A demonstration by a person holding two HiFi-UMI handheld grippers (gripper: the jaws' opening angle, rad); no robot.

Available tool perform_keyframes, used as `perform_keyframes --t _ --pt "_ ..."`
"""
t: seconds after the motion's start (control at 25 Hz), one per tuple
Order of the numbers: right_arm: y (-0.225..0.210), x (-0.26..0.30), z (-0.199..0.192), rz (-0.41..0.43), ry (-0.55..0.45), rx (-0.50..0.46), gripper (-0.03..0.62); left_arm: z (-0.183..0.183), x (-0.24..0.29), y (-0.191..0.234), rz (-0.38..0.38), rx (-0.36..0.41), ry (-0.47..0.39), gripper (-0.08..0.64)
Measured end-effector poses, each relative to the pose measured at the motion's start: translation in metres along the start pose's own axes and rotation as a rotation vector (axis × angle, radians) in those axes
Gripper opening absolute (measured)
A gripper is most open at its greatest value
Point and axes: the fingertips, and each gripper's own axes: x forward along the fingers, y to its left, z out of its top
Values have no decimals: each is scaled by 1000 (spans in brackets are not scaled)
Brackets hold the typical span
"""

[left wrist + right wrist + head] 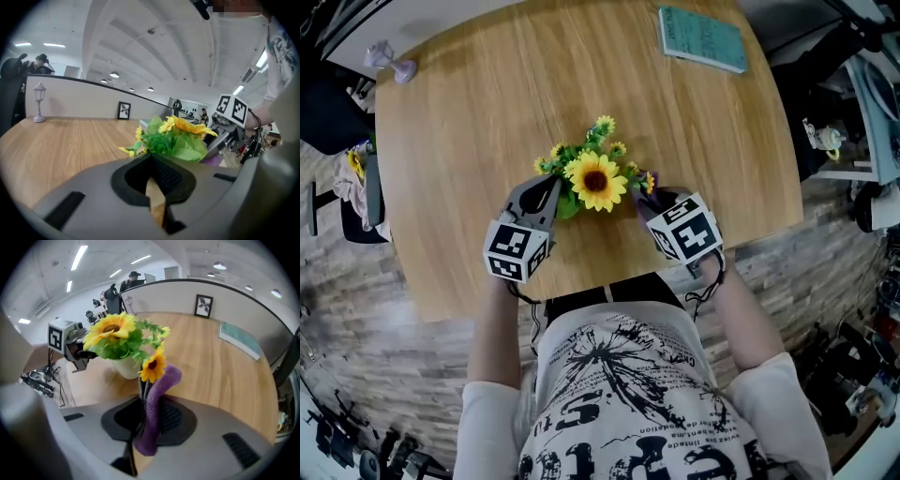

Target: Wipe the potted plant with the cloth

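Note:
The potted plant [595,176], a big sunflower with smaller yellow blooms and green leaves in a white pot [123,367], stands mid-table. My left gripper [550,185] is shut, its tips against the plant's left side [174,140]; whether they pinch a leaf is hidden. My right gripper [650,200] is shut on a purple cloth [157,401], which curls up from the jaws right beside a small sunflower [153,364] on the plant's right side. In the left gripper view the cloth [213,161] shows under the leaves.
A teal book [703,37] lies at the table's far right corner. A small lilac lamp figurine [390,62] stands at the far left corner. A framed picture [203,305] stands at the far edge. The person's body is close to the wooden table's near edge [469,305].

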Motion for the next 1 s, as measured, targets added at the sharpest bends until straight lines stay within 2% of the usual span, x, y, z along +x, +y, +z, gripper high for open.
perform_keyframes --t 0.08,0.2,0.52,0.68,0.8,1.0 --pt "-20 -6 15 -4 -27 8 74 0 0 1 26 -2 0 2" --pt "-47 -7 40 -19 -49 -29 74 -1 0 2 64 -29 -4 2" --pt "-82 12 122 -4 -74 -239 74 1 -1 3 166 -118 -15 2" --pt "-78 25 163 23 -84 -336 74 2 -1 6 187 -148 -20 2" --pt "-66 38 192 45 -85 -455 74 1 0 6 204 -161 -18 2" --pt "-32 63 221 138 -52 -642 74 4 0 6 220 -168 -14 2"
